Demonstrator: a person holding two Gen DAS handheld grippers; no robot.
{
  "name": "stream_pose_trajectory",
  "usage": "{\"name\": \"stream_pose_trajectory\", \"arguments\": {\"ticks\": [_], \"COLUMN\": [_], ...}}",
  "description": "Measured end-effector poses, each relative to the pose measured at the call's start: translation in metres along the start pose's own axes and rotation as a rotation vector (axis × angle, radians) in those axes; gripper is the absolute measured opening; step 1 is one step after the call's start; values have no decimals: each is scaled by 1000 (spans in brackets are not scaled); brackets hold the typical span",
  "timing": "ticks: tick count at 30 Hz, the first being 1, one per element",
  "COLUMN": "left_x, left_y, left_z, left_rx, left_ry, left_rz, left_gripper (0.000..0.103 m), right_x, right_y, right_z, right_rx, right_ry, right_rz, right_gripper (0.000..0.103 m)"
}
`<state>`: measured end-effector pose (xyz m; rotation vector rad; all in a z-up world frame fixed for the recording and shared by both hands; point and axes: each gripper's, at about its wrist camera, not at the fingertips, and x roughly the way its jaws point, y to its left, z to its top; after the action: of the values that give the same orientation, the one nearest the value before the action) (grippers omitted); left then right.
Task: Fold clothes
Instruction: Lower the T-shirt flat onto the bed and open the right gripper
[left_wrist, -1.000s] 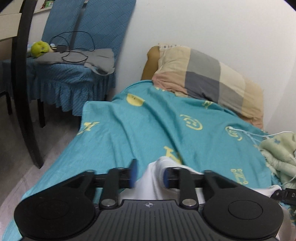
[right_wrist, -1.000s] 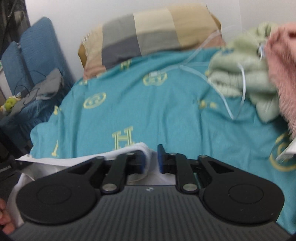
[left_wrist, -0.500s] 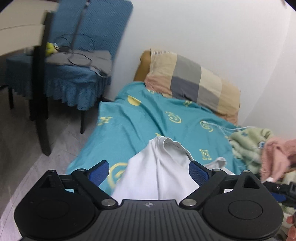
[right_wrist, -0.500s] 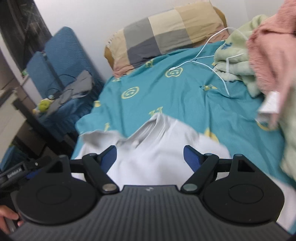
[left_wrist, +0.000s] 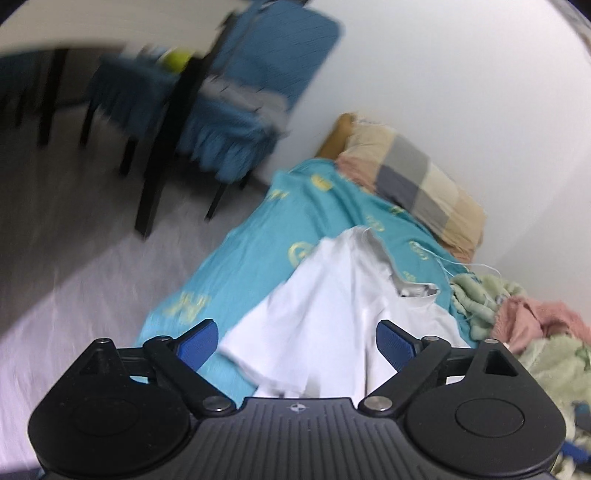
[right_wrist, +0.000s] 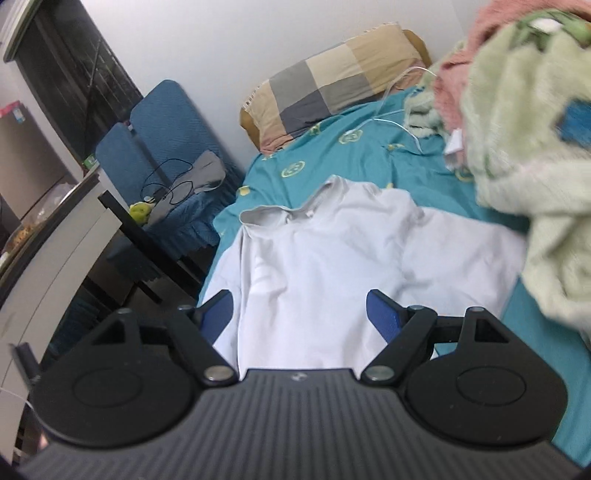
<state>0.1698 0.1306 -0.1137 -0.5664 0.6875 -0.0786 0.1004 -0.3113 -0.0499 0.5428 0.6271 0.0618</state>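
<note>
A white T-shirt (right_wrist: 332, 251) lies spread on the teal bedsheet (right_wrist: 351, 158), collar toward the pillow. In the left wrist view the shirt (left_wrist: 332, 302) shows partly folded over, one side lifted into a ridge. My left gripper (left_wrist: 297, 345) is open and empty, held above the shirt's near edge. My right gripper (right_wrist: 299, 319) is open and empty, above the shirt's lower part.
A checked pillow (right_wrist: 332, 88) lies at the head of the bed. A heap of green and pink fleece (right_wrist: 517, 147) with a white cable lies to the right. Blue covered chairs (right_wrist: 166, 147) and a dark table leg (left_wrist: 166, 147) stand left of the bed.
Both grippers, shut on the shirt's edge a second ago, have opened and let it go, then pulled back and up. The shirt now lies on the sheet.
</note>
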Motion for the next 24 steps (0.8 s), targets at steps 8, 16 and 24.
{"name": "stream_pose_trajectory", "arguments": {"ticks": [8,16,24], "left_x": [44,87,87], "left_y": [41,44,16], "left_z": [-18,-15,45], "left_rx": [-185,-167,52], "left_ry": [35,48,-43], "left_rz": [14,-57,67], "left_gripper": [73,15,4], "right_x": [16,52,62], "right_y": [-21,-34,-38], "right_z": [3,9,10], "right_rx": [87,137,151], "right_ry": [-27,14,34], "right_rz": [30,30,16], "right_gripper": [81,81,81]}}
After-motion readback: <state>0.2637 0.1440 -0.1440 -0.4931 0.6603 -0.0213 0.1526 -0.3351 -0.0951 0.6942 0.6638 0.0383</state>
